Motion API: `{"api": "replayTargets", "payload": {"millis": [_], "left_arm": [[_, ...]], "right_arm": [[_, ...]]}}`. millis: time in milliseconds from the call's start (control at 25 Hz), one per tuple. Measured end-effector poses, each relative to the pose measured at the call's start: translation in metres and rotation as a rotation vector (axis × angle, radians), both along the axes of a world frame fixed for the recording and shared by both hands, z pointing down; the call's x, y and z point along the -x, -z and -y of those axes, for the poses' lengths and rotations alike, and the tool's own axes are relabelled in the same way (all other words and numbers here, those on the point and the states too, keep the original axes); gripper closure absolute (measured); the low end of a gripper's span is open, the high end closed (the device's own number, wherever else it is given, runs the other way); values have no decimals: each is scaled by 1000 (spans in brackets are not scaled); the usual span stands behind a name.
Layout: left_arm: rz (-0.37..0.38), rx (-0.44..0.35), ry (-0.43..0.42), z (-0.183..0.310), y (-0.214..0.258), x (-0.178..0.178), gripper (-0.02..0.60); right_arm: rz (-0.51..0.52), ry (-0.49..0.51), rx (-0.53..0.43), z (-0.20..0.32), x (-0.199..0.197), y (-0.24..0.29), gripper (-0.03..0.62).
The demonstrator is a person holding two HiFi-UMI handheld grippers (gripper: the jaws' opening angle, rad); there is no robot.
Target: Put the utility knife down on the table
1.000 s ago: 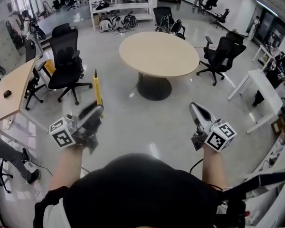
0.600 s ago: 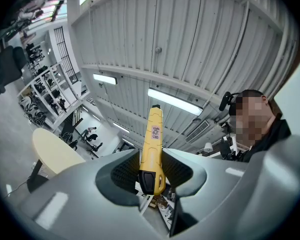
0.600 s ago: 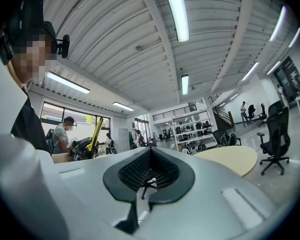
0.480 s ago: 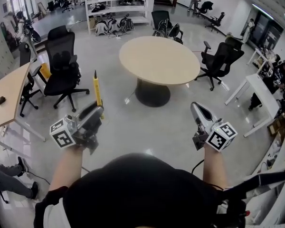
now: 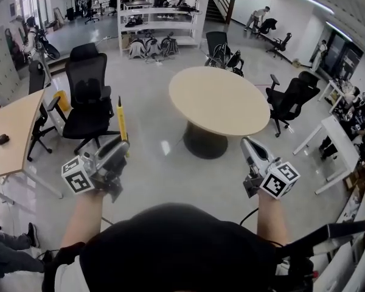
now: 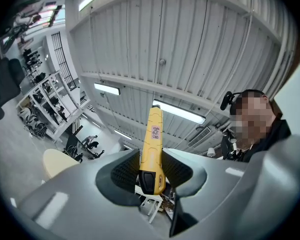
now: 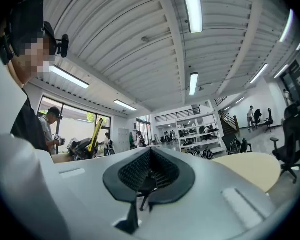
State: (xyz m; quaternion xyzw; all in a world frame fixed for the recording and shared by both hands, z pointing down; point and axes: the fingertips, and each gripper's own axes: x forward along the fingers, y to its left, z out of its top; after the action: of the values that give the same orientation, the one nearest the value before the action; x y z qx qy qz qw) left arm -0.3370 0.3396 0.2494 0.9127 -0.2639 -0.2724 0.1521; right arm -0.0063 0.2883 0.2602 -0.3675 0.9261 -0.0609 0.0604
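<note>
The left hand-held gripper (image 5: 118, 148) was pinching the utility knife (image 5: 121, 123), with its ribbed pads closed on the lower part of the yellow body. In the left gripper view (image 6: 151, 170) the knife (image 6: 152, 144) stood between the pads. Its dark butt end sat low in the grip, and the long yellow body with a small pink label rose well past the fingertips toward the ceiling. In the head view the knife pointed up and forward out of this hand-held gripper, clear of every surface.

The right hand-held gripper (image 5: 250, 146) was held level, well apart to the right of the left one. Its jaws were pressed together with nothing between them, as the right gripper view (image 7: 149, 176) showed.

A round beige surface (image 5: 222, 99) on a dark pedestal stood ahead of both hand-held grippers, nearer the right one and well apart from the knife. A black office chair (image 5: 88, 96) stood just ahead of the left hand-held gripper. A wooden desk (image 5: 12, 132) lay off to that hand-held gripper's left, with a small dark object (image 5: 3, 139) on it. A white shelf unit (image 5: 161, 11) stood far beyond the round surface.
</note>
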Motion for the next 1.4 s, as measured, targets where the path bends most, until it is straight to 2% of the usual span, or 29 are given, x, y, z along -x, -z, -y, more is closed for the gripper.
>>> {"api": "replayTargets", "payload": {"millis": [120,280,400,560,720,1160,1400], "left_arm": [[-3,7,3,20,-7,29,445],[-6,16,0,47,-11,48,445],[-13,32,-3,68,-17,53,445],[-8,60,-1,101,-30,41,445],[-4,73,14,139,-35,9,446],[-6,60,69,242,-20,-130,445],[-3,77,78,276,-26,-167,446]], "right_arm": [[10,-8,10,21,25,-6,580],[2,-1,23,44,47,-10,580],[-4,-5,40,64,51,-16,580],[7,-13,57,98,35,-27,580],[21,9,67,139,7,-37,580],[16,101,48,264,-113,-27,580],[20,127,61,306,-142,-33,580]]}}
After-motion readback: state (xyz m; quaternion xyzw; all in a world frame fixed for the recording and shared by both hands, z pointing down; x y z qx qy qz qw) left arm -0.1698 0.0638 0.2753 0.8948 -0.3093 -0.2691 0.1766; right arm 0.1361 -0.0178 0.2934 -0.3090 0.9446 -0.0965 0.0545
